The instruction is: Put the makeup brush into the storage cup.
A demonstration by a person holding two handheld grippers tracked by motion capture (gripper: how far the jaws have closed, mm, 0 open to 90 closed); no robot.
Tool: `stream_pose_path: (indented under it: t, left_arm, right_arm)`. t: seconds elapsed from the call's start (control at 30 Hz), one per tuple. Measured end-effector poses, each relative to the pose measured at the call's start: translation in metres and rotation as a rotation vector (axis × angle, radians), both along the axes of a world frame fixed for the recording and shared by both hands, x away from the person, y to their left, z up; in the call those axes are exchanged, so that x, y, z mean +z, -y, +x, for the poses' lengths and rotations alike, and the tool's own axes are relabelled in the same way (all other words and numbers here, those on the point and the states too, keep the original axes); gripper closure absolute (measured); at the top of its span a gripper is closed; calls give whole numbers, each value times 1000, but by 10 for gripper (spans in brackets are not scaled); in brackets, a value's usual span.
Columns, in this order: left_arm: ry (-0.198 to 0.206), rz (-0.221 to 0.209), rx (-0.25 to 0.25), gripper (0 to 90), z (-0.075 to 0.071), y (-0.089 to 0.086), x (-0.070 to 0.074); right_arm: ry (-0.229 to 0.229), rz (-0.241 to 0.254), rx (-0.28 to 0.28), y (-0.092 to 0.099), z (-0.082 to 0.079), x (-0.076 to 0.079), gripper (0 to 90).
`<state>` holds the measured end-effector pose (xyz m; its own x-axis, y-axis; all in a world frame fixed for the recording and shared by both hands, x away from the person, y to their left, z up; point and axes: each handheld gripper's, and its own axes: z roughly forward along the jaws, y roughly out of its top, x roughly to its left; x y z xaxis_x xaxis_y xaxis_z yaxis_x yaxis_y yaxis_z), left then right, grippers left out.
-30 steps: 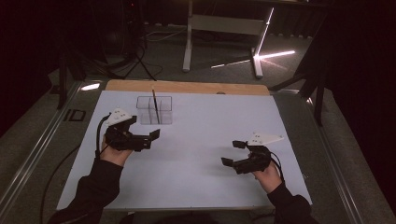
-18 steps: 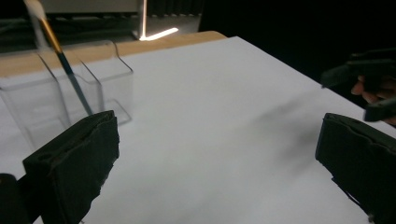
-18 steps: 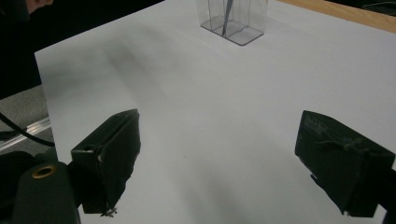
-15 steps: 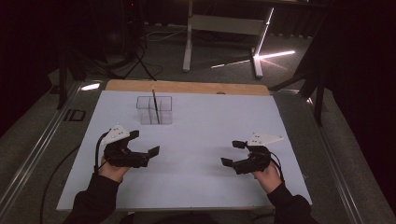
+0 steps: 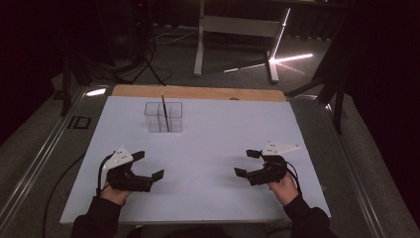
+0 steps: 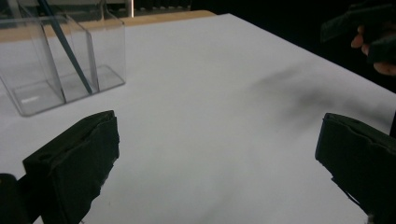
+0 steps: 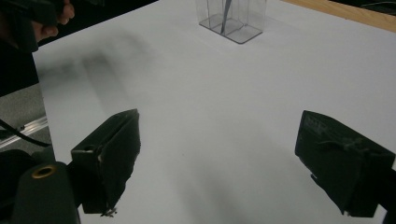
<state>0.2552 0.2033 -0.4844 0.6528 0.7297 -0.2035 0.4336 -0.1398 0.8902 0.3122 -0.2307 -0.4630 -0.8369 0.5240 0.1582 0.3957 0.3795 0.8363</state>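
Note:
A clear plastic box (image 5: 164, 117) with divided compartments stands near the far edge of the white table top (image 5: 218, 129). A thin dark stick (image 5: 164, 112) leans in it, seen too in the left gripper view as the stick (image 6: 65, 46) inside the box (image 6: 56, 60). My left gripper (image 5: 147, 165) hovers at the near left, open, nothing between its jaws. My right gripper (image 5: 246, 163) hovers at the near right, also open and holding nothing. The right gripper view has the box (image 7: 232, 18) far ahead.
A wooden strip (image 5: 198, 92) borders the table's far edge. Beyond it stand a white desk frame (image 5: 235, 34) and dark floor with cables. A metal rail (image 5: 39, 163) runs along the left side.
My left gripper has drawn back from beside the box toward the near left edge. The right gripper has stayed put.

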Motion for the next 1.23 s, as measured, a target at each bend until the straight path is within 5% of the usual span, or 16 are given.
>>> stream_pose_path:
  t: [0.27,0.43,0.7,1.23]
  left_arm:
    - [6,-12,14,0,-6,-11,-16]
    - [47,-9,23,0,-9,-15,-20]
    - [-4,-28,26,0,-5,-19,-28]
    - [-10,-37,28,0,-5,-17,-30]
  right_arm:
    - [-2,-3,-3,0,1,-1,138]
    - [-2,-3,-4,1,2,-2,139]
    - [-6,-7,-4,2,2,-5,139]
    - [-12,-5,-7,3,3,-6,139]
